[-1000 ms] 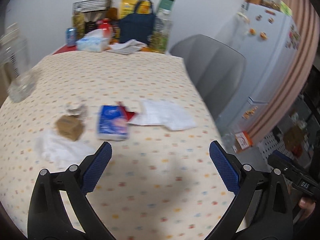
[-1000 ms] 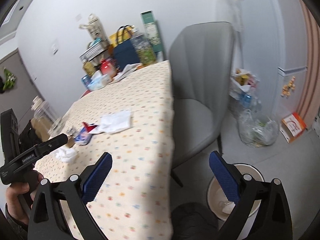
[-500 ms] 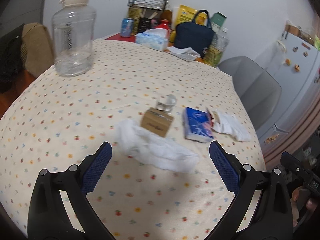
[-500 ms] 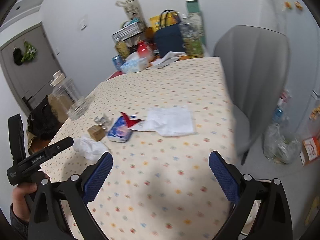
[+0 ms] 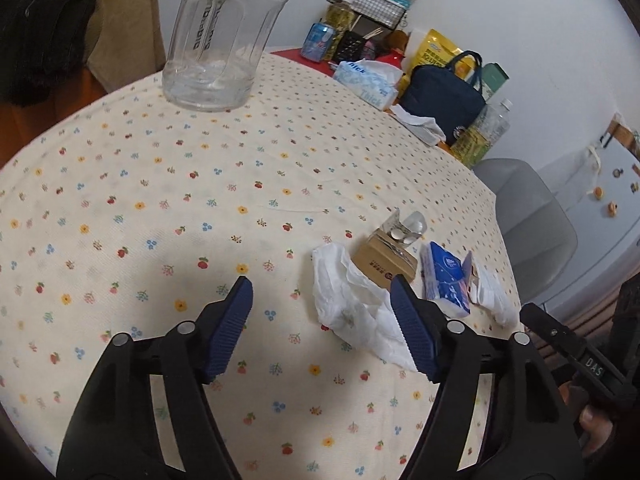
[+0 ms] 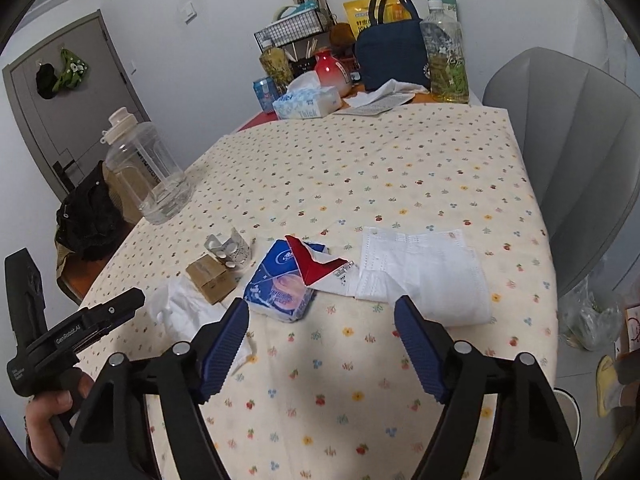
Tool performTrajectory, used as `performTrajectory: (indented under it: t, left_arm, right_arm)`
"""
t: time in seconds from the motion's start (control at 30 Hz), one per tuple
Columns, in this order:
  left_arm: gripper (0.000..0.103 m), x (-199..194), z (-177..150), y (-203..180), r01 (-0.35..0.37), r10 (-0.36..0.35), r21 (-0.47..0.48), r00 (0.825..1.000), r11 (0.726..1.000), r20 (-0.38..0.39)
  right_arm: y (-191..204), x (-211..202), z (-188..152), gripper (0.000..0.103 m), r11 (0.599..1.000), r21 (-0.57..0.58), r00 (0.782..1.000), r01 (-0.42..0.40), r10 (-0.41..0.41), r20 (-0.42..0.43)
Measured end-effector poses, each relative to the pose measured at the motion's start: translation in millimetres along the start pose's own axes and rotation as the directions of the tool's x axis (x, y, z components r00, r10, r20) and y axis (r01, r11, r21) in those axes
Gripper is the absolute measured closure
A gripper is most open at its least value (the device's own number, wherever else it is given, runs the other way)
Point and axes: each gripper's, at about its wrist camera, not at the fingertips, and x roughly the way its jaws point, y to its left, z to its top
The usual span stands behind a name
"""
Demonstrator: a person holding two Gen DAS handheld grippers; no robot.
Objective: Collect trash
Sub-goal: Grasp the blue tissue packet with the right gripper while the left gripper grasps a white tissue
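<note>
I am narrowing both empty grippers, left gripper (image 5: 320, 320) beside the crumpled white tissue (image 5: 352, 312), right gripper (image 6: 320, 336) before the blue tissue packet (image 6: 280, 284), since the trash is lying clustered on the floral-clothed surface (image 6: 400, 184).

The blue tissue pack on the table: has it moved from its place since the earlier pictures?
No. The blue tissue pack still lies between the small brown box and the white face mask; only the cameras shifted.

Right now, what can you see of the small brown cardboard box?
The small brown cardboard box is plain kraft card with faint dark print, closed and lying flat on the floral tablecloth. A blister pack of white pills rests against its far edge; a crumpled white tissue touches its near side. The blue tissue packet lies beside it. Neither gripper touches it.
</note>
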Motion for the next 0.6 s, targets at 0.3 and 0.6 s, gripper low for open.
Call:
performTrajectory:
  t: [0.3, 0.6]
  left_arm:
    - [0.070, 27, -6, 2, 0.005, -0.008, -0.074, 0.999, 0.997, -0.046]
    - [0.099, 2, 4, 19, -0.031, 0.032, -0.104, 0.999, 0.994, 0.010]
  right_arm:
    - [14, 35, 16, 0.033, 0.999, -0.035, 0.999, 0.014, -0.015, -0.046]
    - [34, 63, 27, 0.036, 0.996, -0.078, 0.997, 0.041, -0.047, -0.068]
